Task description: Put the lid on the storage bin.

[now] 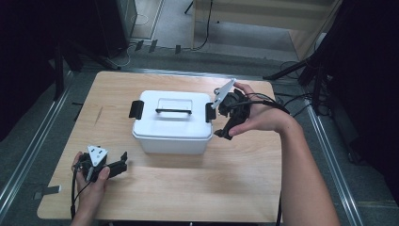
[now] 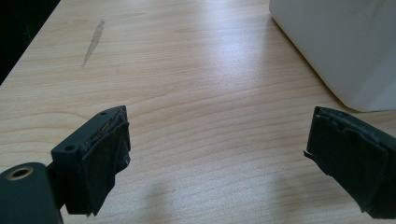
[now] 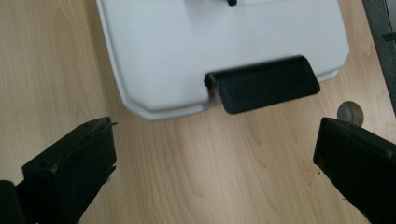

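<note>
A white lidded box (image 1: 171, 122) stands mid-table, with a black handle (image 1: 173, 111) on its lid and a black latch at each end. My right gripper (image 1: 221, 123) hovers just off the box's right end, held in a hand and pointing down. In the right gripper view its jaws (image 3: 215, 135) stand wide open above bare wood, and the right latch (image 3: 264, 84) and white lid (image 3: 187, 46) lie just beyond them. My left gripper (image 1: 123, 162) rests near the table's front left, open. Its jaws (image 2: 219, 126) hold nothing, and a corner of the box (image 2: 341, 46) sits beyond them.
The wooden table (image 1: 188, 188) has bare room in front of the box and to its left. A small round disc (image 3: 349, 112) sits on the wood near the right latch. Cables and dark stands (image 1: 301, 70) crowd the floor behind and to the right.
</note>
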The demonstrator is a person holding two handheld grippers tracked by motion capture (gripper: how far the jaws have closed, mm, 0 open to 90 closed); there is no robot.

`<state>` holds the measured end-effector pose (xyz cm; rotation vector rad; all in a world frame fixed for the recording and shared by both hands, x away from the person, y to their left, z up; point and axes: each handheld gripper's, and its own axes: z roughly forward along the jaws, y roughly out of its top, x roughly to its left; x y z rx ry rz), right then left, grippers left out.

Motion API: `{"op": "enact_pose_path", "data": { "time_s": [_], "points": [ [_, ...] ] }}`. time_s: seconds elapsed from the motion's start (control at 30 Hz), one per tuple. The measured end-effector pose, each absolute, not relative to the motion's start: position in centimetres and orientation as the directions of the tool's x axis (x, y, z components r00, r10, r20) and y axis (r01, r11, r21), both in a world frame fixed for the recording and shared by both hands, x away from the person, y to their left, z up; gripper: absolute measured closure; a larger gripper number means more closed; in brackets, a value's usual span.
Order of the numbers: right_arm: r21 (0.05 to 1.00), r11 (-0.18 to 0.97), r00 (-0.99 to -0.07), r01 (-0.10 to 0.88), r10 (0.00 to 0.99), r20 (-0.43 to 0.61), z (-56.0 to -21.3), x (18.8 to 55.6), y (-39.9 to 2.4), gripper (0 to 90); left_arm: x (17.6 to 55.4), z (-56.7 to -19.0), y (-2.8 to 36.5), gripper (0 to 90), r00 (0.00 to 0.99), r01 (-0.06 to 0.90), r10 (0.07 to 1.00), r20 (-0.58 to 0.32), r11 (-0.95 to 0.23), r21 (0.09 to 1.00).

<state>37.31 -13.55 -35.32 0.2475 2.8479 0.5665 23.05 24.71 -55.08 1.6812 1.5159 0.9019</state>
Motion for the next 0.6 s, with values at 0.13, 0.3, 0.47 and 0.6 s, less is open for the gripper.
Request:
{"op": "enact_pose_path", "data": {
  "time_s": [0.13, 0.3, 0.47, 0.6],
  "points": [
    [0.392, 0.910, -0.955, 0.131, 0.222, -0.195, -35.5, 36.9, -14.6, 0.0, 23.1, -55.1, 24.7, 6.7, 0.077, 0.516, 0.996, 0.048, -0.081, 0.853],
    [0.385, 0.912, -0.952, 0.144, 0.234, -0.199, -35.9, 36.3, -16.0, 0.0, 23.0, -55.1, 24.7, 6.7, 0.077, 0.517, 0.996, 0.049, -0.082, 0.852],
    [0.382, 0.908, -0.946, 0.169, 0.258, -0.195, -36.7, 36.0, -17.4, 0.0, 23.0, -55.1, 24.6, 6.7, 0.077, 0.517, 0.996, 0.050, -0.082, 0.852],
    [0.373, 0.909, -0.942, 0.187, 0.273, -0.195, -37.5, 35.7, -18.3, 0.0, 23.0, -55.1, 24.7, 6.7, 0.077, 0.517, 0.996, 0.050, -0.082, 0.852]
  ]
}}
